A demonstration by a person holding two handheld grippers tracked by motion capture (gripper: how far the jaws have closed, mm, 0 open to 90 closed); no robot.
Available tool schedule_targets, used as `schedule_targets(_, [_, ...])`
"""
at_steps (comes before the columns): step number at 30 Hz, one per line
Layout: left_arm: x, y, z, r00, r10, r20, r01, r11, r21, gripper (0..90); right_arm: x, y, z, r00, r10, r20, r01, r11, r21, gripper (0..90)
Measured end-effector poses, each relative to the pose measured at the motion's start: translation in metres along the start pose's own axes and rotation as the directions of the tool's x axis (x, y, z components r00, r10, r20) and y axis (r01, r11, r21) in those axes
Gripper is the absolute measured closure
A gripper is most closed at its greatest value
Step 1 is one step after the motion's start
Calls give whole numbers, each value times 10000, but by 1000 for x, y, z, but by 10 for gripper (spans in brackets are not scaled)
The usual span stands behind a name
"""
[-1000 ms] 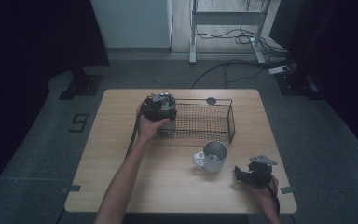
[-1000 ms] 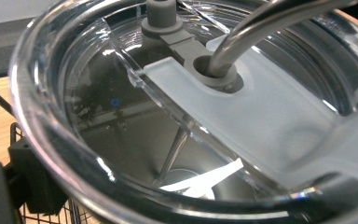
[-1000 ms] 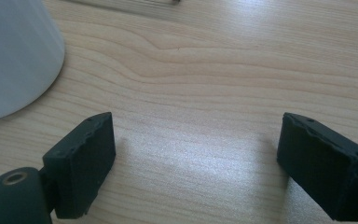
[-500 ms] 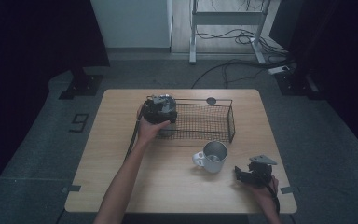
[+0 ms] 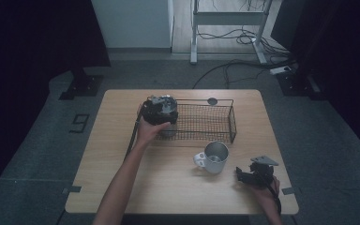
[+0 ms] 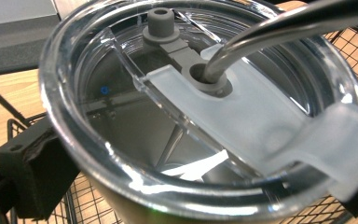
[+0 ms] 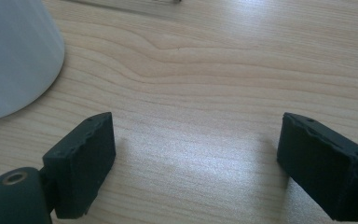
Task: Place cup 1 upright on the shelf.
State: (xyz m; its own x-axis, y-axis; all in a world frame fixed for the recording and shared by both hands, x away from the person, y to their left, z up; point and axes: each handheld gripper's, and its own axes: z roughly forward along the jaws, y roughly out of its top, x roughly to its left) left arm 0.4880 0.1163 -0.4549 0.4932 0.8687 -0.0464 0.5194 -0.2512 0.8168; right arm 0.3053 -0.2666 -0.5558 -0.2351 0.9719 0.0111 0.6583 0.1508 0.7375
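A steel tumbler (image 6: 168, 140) with a clear lid and a bent metal straw (image 6: 279, 28) sits between the black jaws of my left gripper (image 6: 196, 191), which is shut on it. From above, the left gripper (image 5: 164, 121) holds the tumbler (image 5: 168, 131) at the left end of a black wire basket (image 5: 215, 123). A white mug (image 5: 213, 157) stands in front of the basket. Just right of the mug, my right gripper (image 5: 242, 174) rests low on the table. In the right gripper view the right gripper (image 7: 193, 163) is open over bare wood, with the mug (image 7: 14, 56) at upper left.
The light wooden table (image 5: 122, 140) has bare wood on its left side and along its front edge. A small dark round object (image 5: 212, 101) lies behind the basket. Cables and a metal frame (image 5: 225, 18) are on the floor beyond the table.
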Motion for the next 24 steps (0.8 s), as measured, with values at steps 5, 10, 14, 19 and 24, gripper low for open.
schedule_targets(5, [2, -2, -8, 10000, 70, -57, -71, 9997, -226, 0, 0, 0, 0, 10000, -1, 0, 1, 10000, -1, 110])
schedule_targets(10, [2, -1, -17, 9998, 171, -58, -173, 9987, -485, 0, 0, 0, 0, 10000, 2, 1, -2, 10000, 1, 110])
schedule_targets(14, [1, -2, -24, 9998, 210, 74, -205, 9979, -613, 0, 0, 0, 0, 10000, 1, 2, -1, 10000, 2, 110])
schedule_targets(19, [0, -3, -32, 9993, 334, 147, -322, 9966, -765, 0, 0, 0, 0, 10000, 5, 6, -5, 10000, -1, 111])
schedule_targets(24, [2, -4, -41, 9992, 318, 226, -295, 9951, -945, 0, 0, 0, 0, 10000, 8, 12, -8, 10000, -4, 112])
